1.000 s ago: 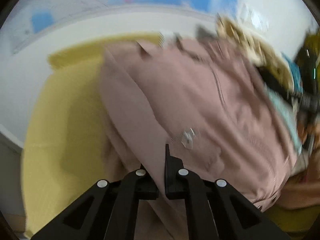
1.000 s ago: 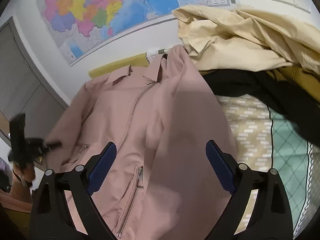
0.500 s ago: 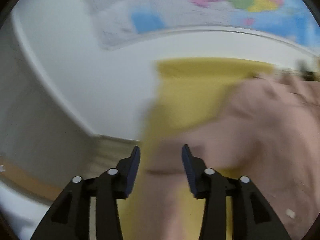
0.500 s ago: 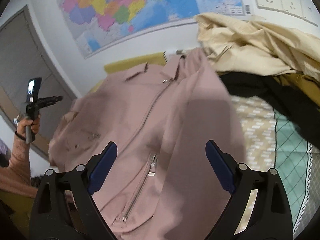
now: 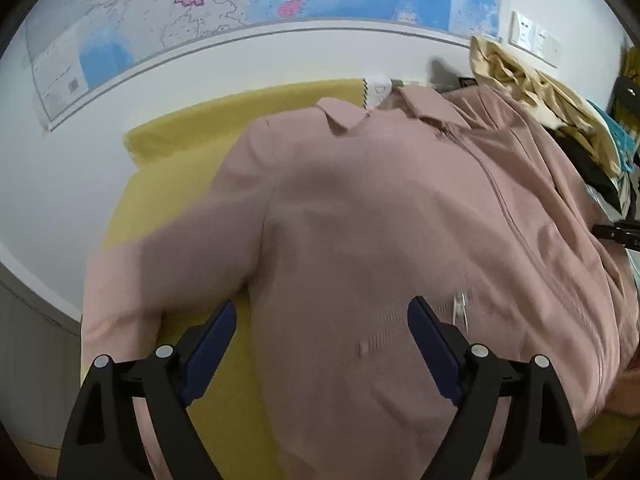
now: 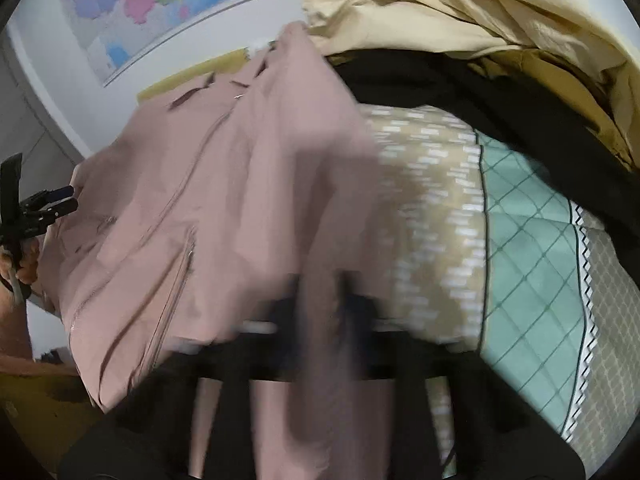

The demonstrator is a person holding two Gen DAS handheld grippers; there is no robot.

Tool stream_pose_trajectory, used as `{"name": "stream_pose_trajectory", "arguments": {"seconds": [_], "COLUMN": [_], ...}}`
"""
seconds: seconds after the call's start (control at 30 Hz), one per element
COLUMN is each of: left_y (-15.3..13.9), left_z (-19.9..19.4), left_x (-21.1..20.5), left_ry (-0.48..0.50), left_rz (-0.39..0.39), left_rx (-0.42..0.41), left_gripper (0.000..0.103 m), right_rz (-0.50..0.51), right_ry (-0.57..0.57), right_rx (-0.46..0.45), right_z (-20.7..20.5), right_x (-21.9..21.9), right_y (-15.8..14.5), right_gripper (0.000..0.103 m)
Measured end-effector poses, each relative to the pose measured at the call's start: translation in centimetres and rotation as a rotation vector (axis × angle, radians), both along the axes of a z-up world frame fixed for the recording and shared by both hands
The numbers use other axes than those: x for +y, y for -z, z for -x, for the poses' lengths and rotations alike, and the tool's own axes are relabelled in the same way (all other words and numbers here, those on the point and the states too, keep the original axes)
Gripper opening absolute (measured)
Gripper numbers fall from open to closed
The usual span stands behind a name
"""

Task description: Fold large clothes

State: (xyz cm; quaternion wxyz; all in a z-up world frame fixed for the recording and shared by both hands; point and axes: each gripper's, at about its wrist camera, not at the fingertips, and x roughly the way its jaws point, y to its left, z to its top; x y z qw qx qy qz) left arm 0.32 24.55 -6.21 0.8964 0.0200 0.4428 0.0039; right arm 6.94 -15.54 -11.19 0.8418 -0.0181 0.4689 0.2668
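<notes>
While the left claw now hangs with its jaws spread wide and nothing between them, a second ago it was pressed shut low on the jacket, and half a second ago it was swinging out past the sleeve with the jaws partly apart. That says it has let go, and the left sleeve now lies flat, running out ahead and to the left of the claw over the yellow cloth. The jacket body lies straight ahead of and under the claw, front up, collar at the far end near the wall, zip running off to the right.

The right claw has changed the other way. In both earlier views it hung wide open above the jacket; now, through heavy blur, its jaws look drawn close together around a strip of pink fabric, most likely the right sleeve or right edge of the jacket. I judge it to be pinching that strip, though the blur leaves some doubt. To the right of this claw lies a patterned quilt, with beige clothes and a black garment heaped farther ahead.

So the spreading step looks finished on the left, and the first fold looks to be starting from the right: the held strip would next be carried across toward the zip.
</notes>
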Motion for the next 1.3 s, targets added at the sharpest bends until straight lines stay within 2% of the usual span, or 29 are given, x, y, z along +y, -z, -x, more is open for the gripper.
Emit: {"name": "stream_pose_trajectory", "arguments": {"seconds": [0.1, 0.17, 0.23, 0.27, 0.3, 0.33, 0.37, 0.4, 0.43, 0.47, 0.53, 0.6, 0.73, 0.83, 0.9, 0.97, 1.03, 1.13, 1.3], "left_y": [-1.1, -1.6, -1.8, -1.7, -1.4, -1.1, -0.7, -0.5, -0.3, -0.1, -0.1, -0.1, -0.5, -0.8, -1.0, -1.3, -1.5, -2.0, -1.7], "left_z": [-2.5, -3.9, -5.9, -6.8, -8.0, -8.7, -9.4, -9.7, -9.9, -9.8, -9.6, -9.3, -8.8, -8.1, -7.5, -7.2, -7.7, -9.9, -15.6], "left_x": [-0.1, -0.5, -0.8, -1.0, -1.3, -1.4, -1.8, -1.9, -2.4, -3.1, -4.5, -5.9, -8.7, -10.3, -10.8, -10.3, -9.1, -6.8, -6.2], "left_ry": [0.004, 0.004, -0.002, -0.001, -0.005, -0.003, 0.012, 0.028, 0.048, 0.070, 0.106, 0.159, 0.224, 0.256, 0.262, 0.239, 0.198, 0.106, 0.051], "left_rz": [-0.021, -0.036, -0.056, -0.067, -0.077, -0.077, -0.066, -0.057, -0.052, -0.053, -0.050, -0.040, -0.033, -0.048, -0.068, -0.107, -0.142, -0.177, -0.238], "left_rx": [-0.031, -0.047, -0.056, -0.054, -0.045, -0.034, -0.020, -0.018, -0.017, -0.018, -0.026, -0.028, -0.041, -0.058, -0.070, -0.096, -0.113, -0.109, -0.131], "left_gripper": [0.084, 0.084, 0.084, 0.084, 0.084, 0.084, 0.084, 0.084, 0.084, 0.084, 0.084, 0.084, 0.084, 0.085, 0.085, 0.087, 0.089, 0.089, 0.093], "right_rz": [0.029, 0.015, 0.062, 0.053, 0.022, 0.034, 0.066, 0.096, 0.090, 0.080, 0.052, 0.037, 0.157, 0.190, 0.123, 0.090, 0.061, 0.015, 0.005], "right_ry": [0.063, 0.147, 0.268, 0.285, 0.294, 0.299, 0.315, 0.328, 0.315, 0.304, 0.253, 0.191, 0.154, 0.162, 0.172, 0.170, 0.117, -0.009, -0.176], "right_rx": [-0.091, -0.153, -0.210, -0.203, -0.156, -0.082, -0.061, -0.056, -0.064, -0.072, -0.108, -0.133, -0.122, -0.102, -0.107, -0.176, -0.231, -0.287, -0.308], "right_z": [-1.1, -2.0, -3.3, -3.9, -4.8, -5.9, -6.2, -6.2, -5.8, -5.4, -3.4, -1.8, -0.2, 0.5, 1.1, 1.9, 2.1, 0.8, -3.3], "right_x": [-1.5, -4.0, -6.4, -7.0, -7.7, -8.0, -7.9, -7.8, -7.7, -7.7, -7.2, -6.5, -4.5, -4.7, -5.0, -4.7, -3.4, 1.0, 9.7], "right_y": [-3.0, -5.6, -7.1, -7.0, -6.4, -5.1, -4.3, -3.5, -3.2, -3.1, -3.6, -3.8, -2.3, -1.1, -1.6, -3.1, -4.7, -6.3, -6.5], "right_gripper": [0.002, 0.002, 0.002, 0.005, 0.008, 0.018, 0.041, 0.056, 0.076, 0.085, 0.086, 0.097, 0.097, 0.090, 0.089, 0.089, 0.089, 0.085, 0.077]}}
